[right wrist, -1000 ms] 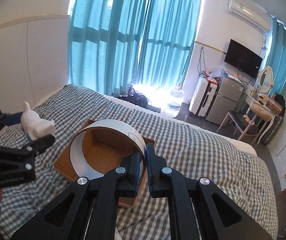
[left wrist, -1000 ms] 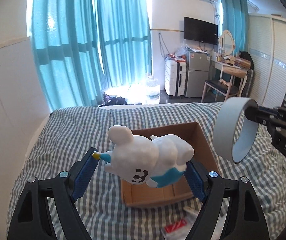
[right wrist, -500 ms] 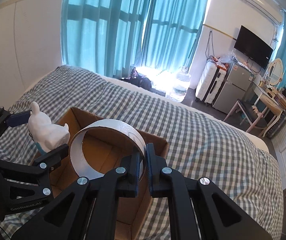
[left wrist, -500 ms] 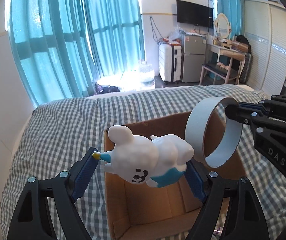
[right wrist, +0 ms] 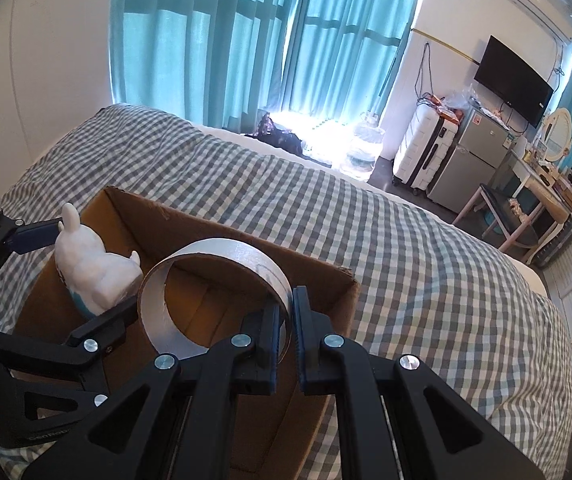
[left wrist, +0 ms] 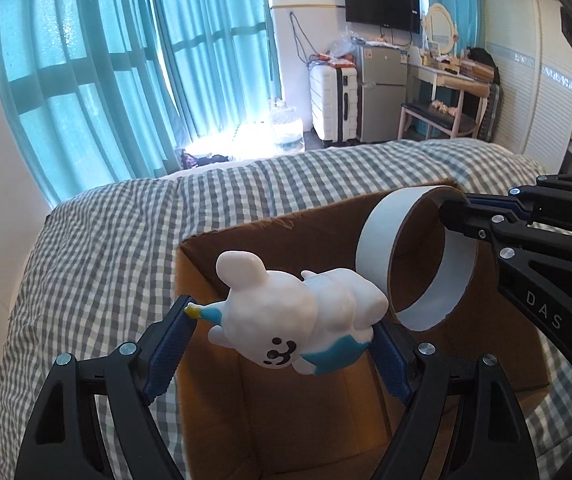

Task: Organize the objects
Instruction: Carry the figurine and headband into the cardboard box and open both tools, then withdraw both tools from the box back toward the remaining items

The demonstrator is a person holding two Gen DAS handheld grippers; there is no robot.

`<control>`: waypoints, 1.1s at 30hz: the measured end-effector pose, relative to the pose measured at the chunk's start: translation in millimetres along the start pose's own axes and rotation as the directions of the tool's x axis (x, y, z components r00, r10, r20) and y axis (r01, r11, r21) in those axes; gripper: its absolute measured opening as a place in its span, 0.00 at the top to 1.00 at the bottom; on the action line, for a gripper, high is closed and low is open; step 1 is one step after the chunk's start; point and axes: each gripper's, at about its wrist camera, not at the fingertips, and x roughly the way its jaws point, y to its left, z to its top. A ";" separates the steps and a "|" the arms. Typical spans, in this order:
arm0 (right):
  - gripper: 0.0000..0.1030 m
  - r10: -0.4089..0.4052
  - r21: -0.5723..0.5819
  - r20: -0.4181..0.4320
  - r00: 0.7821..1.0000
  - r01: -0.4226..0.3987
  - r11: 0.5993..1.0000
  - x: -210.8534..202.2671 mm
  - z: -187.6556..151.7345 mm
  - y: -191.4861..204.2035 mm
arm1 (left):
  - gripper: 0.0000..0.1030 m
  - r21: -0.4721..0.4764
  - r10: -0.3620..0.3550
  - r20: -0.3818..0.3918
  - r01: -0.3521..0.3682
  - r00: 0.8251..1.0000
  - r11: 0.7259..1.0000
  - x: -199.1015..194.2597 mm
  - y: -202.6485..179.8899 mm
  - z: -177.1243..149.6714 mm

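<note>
A white rabbit figurine with a blue bib lies crosswise between the blue pads of my left gripper, which is shut on it. It hangs over the open cardboard box on the checked bed. My right gripper is shut on the wall of a white tape roll, held over the box's right part. In the left wrist view the tape roll and the right gripper come in from the right, close to the figurine. The right wrist view shows the figurine and the left gripper at left.
The box sits on a grey-and-white checked bedspread. Beyond the bed are teal curtains, a white suitcase, a small fridge, a chair and a dressing table. A white wall runs along the bed's left side.
Both grippers have come down and forward with their loads. The box now fills the lower part of both views, and the figurine and tape roll hang over its opening.
</note>
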 end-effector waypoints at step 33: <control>0.18 0.046 0.079 0.223 0.974 -0.065 0.995 -190.0 16.3 -18.0 | 0.00 -0.079 -0.014 0.133 0.024 0.991 0.997 -158.6 8.1 25.9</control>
